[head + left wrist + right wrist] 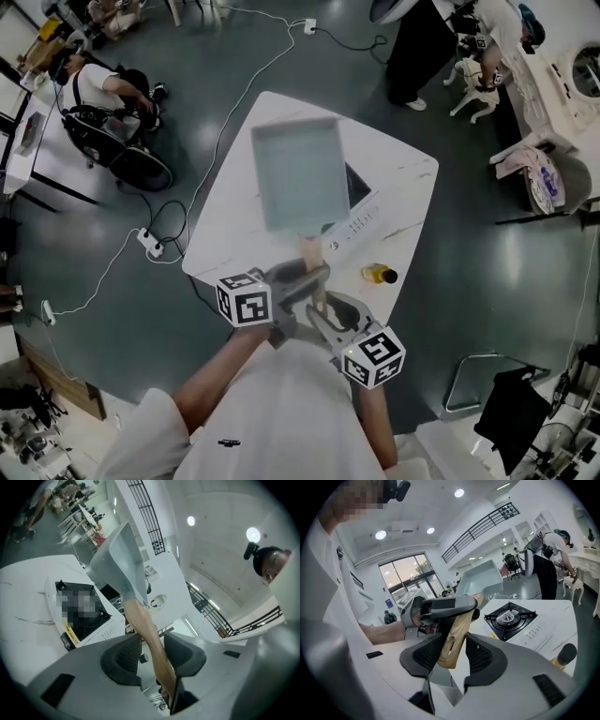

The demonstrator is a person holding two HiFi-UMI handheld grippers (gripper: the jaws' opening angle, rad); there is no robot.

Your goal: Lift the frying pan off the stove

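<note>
The lifting looks done. The pale blue-grey square frying pan (300,173) is up in the air, and it no longer sits on the white stove with the black burner (361,211). In the right gripper view the burner is bare, with nothing on it. The stove sits on the white table (234,187), and the frying pan hangs above it. I think what is left is to hold the frying pan steady, or to carry it off to some spot. The task does not name a spot.

The frying pan has a long wooden handle (310,248) that points back at the person. Both grippers are on it. The left gripper (298,275) is closed on the middle of the wooden handle. The wood runs right between its two jaws, and the pan body is out in front and above. The right gripper (323,309) is closer to the person. Its jaws look closed on the thick end of the wooden handle, the part with the hanging slot, just behind the left gripper.

A small yellow bottle (378,274) lies on the table near the grippers, apart from the frying pan.
</note>
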